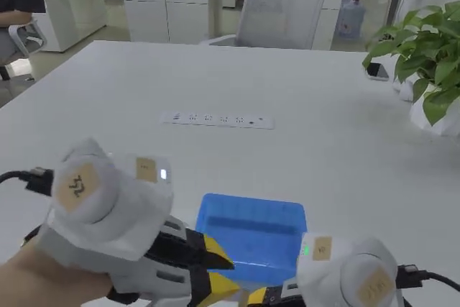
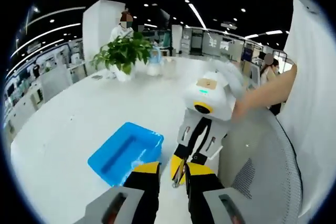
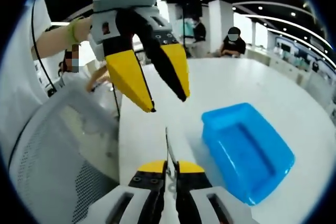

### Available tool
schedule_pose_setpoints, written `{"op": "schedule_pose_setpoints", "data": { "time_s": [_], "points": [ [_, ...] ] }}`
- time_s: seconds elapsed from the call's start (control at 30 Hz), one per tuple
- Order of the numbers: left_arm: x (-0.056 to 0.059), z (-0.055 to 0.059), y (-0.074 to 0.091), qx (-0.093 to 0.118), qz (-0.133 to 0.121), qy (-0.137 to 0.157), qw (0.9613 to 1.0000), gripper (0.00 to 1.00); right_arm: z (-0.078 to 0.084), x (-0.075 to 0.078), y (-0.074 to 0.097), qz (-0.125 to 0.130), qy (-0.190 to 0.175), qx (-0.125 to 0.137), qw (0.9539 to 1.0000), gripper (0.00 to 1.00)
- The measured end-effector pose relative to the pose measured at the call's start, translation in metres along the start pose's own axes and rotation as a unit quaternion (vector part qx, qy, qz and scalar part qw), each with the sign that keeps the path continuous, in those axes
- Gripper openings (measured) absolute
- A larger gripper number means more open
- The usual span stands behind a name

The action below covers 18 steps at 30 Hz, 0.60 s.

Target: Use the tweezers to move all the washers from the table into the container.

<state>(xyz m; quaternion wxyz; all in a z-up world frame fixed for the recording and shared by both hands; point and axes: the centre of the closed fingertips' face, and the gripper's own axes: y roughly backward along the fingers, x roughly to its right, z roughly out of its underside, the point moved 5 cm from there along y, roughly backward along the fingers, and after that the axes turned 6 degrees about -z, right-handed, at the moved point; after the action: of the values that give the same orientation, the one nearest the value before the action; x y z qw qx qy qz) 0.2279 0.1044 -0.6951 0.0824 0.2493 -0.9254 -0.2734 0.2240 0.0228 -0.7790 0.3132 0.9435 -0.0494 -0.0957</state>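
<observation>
A shallow blue container [image 1: 251, 203] sits on the white table [image 1: 215, 77] near its front edge, just beyond both grippers. My right gripper [image 3: 171, 167] is shut on thin metal tweezers [image 3: 168, 148], whose tips point up out of the jaws. My left gripper [image 3: 168, 103] faces it with its yellow-tipped jaws spread open, a little short of the tweezers' tips. From the left gripper view, my own left gripper [image 2: 172, 169] is open, the right gripper [image 2: 181, 158] meets it head on, and the tweezers [image 2: 177, 178] lie in the gap. The blue container [image 2: 107, 157] lies left of them.
A white power strip [image 1: 217, 119] lies mid-table. A potted plant [image 1: 431, 62] and a phone [image 1: 376, 71] stand at the right edge. A grey mesh chair [image 1: 280, 12] is behind the table, and another mesh chair back [image 2: 262, 171] is close to the grippers.
</observation>
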Motion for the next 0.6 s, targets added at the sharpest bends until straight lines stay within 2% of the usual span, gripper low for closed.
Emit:
{"op": "schedule_pose_setpoints", "data": {
  "time_s": [0.07, 0.13, 0.23, 0.27, 0.3, 0.4, 0.47, 0.5, 0.6],
  "points": [
    [-0.002, 0.004, 0.007, 0.022, -0.025, 0.024, 0.9991, 0.23, 0.0, 0.001, 0.0, 0.007, -0.01, 0.006, 0.9999, 0.03],
    [-0.003, 0.01, 0.016, 0.049, -0.054, 0.051, 0.996, 0.28, 0.001, 0.001, 0.0, 0.012, -0.02, 0.013, 0.9996, 0.03],
    [-0.002, 0.02, 0.029, 0.079, -0.097, 0.083, 0.9886, 0.34, 0.001, 0.002, 0.0, 0.015, -0.029, 0.017, 0.9993, 0.03],
    [-0.002, 0.023, 0.032, 0.089, -0.109, 0.097, 0.9853, 0.37, 0.001, 0.002, 0.0, 0.015, -0.031, 0.017, 0.9992, 0.03],
    [-0.002, 0.027, 0.037, 0.105, -0.125, 0.118, 0.9795, 0.4, 0.001, 0.003, 0.0, 0.016, -0.033, 0.018, 0.9992, 0.03],
    [-0.003, 0.038, 0.045, 0.123, -0.168, 0.153, 0.9661, 0.54, 0.0, 0.003, 0.0, 0.019, -0.034, 0.019, 0.999, 0.03],
    [-0.004, 0.042, 0.048, 0.131, -0.194, 0.157, 0.9595, 0.62, 0.0, 0.003, -0.001, 0.02, -0.036, 0.02, 0.9989, 0.03],
    [-0.005, 0.042, 0.05, 0.143, -0.213, 0.156, 0.9539, 0.65, 0.0, 0.003, -0.001, 0.021, -0.039, 0.021, 0.9988, 0.03],
    [-0.003, 0.041, 0.048, 0.157, -0.232, 0.156, 0.9473, 0.75, 0.0, 0.002, 0.0, 0.023, -0.046, 0.023, 0.9984, 0.03]
  ]
}}
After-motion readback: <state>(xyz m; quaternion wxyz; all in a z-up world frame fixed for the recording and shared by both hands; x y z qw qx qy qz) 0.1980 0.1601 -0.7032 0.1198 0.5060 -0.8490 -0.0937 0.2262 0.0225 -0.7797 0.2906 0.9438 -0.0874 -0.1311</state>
